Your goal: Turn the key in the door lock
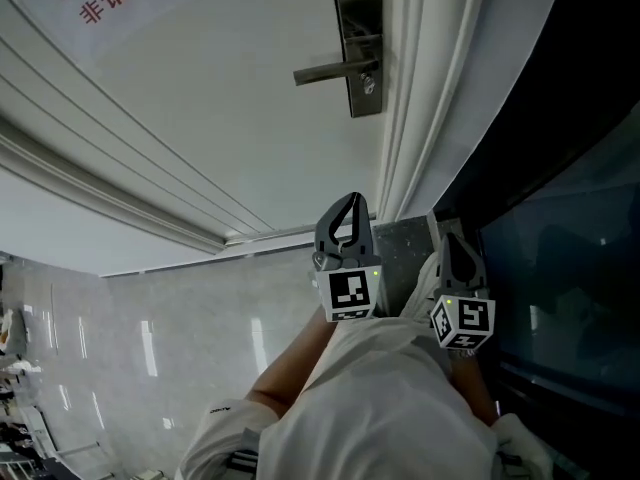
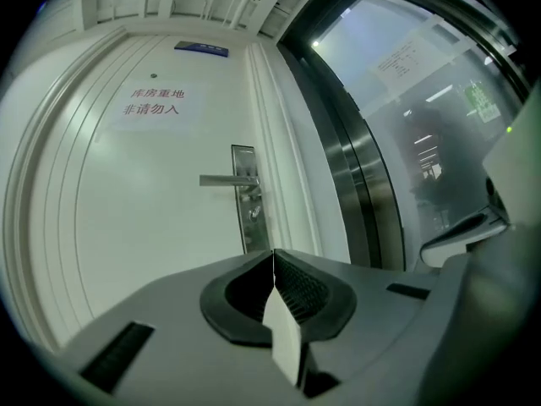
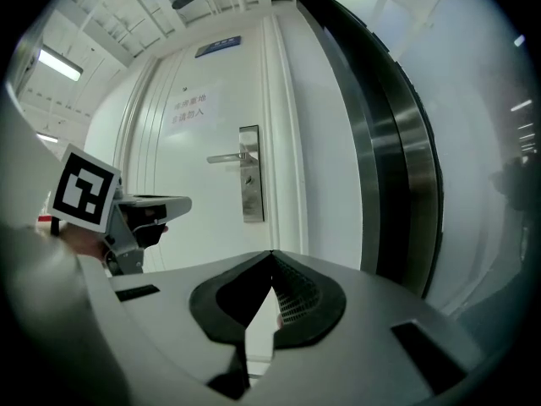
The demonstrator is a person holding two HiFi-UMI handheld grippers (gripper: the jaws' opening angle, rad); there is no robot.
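- Head view: door lock (image 1: 358, 50) with lever handle (image 1: 328, 71) on a white door (image 1: 200, 108). Left gripper (image 1: 350, 206) and right gripper (image 1: 449, 251) are held low, well apart from the lock.
- Left gripper view: left gripper (image 2: 273, 255) clenched, nothing between the jaws. The lock (image 2: 250, 201) is ahead, and whether a key sits in it is too small to tell.
- Right gripper view: right gripper (image 3: 271, 255) clenched at the tips, empty. The lock (image 3: 249, 174) is ahead.
- Progress: judged at the approach stage. Reaching the lock, gripping the key and turning it are all left to do.
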